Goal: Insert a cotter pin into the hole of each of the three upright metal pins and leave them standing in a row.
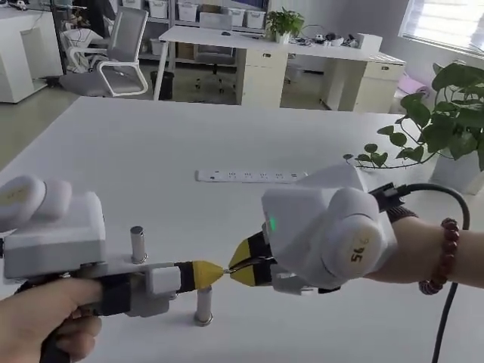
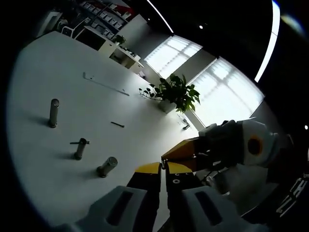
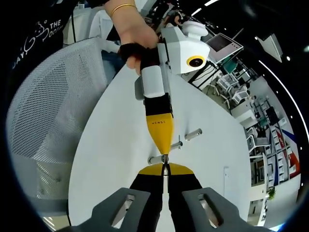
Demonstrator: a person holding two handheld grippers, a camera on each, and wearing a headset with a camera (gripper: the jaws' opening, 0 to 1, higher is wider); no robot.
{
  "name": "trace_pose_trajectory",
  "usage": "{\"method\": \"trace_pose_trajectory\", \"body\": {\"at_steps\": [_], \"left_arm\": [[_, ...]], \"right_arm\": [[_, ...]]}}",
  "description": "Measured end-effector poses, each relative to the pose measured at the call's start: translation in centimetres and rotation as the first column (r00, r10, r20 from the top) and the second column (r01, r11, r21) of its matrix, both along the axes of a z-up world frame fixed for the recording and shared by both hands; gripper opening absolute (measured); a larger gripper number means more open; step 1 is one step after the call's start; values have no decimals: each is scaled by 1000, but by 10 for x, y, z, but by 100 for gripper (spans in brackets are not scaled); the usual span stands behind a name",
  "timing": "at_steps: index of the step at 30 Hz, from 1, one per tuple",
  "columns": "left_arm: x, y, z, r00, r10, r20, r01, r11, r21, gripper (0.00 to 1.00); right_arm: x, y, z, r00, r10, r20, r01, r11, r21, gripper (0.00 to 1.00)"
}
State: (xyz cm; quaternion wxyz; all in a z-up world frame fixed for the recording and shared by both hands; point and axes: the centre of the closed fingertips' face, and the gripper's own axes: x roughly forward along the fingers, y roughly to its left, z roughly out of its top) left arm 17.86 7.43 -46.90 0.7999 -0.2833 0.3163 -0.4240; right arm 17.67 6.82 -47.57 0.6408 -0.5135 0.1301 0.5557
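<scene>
Over the white table (image 1: 227,144), the left gripper (image 1: 212,272) and right gripper (image 1: 240,271) meet tip to tip, both pinched shut on one cotter pin (image 1: 226,268) above the near metal pin (image 1: 203,304); a mistimed release could drop it, or a dip could topple that pin.

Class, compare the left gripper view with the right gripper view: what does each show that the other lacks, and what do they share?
Left gripper view adds a loose cotter pin on the table, bright windows and the white body of the right gripper. Right gripper view adds a mesh chair and the hand holding the left gripper. Both share the three metal pins and the two grippers meeting tip to tip.
</scene>
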Motion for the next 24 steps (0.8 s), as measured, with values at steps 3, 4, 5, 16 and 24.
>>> {"method": "trace_pose_trajectory", "body": {"at_steps": [3, 4, 5, 16, 24], "left_arm": [[0, 0, -1, 1000, -1, -3, 1, 1000, 0, 0], [1, 0, -2, 1000, -2, -2, 2, 1000, 3, 0], [1, 0, -2, 1000, -1, -10, 1, 1000, 1, 0], [3, 4, 1, 1000, -5, 29, 4, 1000, 29, 0], [3, 9, -2, 985, -60, 159, 39, 990, 134, 0]], "right_arm": [[0, 0, -1, 1000, -2, -6, 2, 1000, 1, 0], [0, 0, -1, 1000, -5, -7, 5, 1000, 2, 0], [0, 0, -2, 1000, -3, -8, 3, 1000, 3, 0], [4, 2, 1, 998, -34, -49, 38, 996, 75, 0], [3, 2, 1, 960, -109, -259, 163, 967, 196, 2]]}}
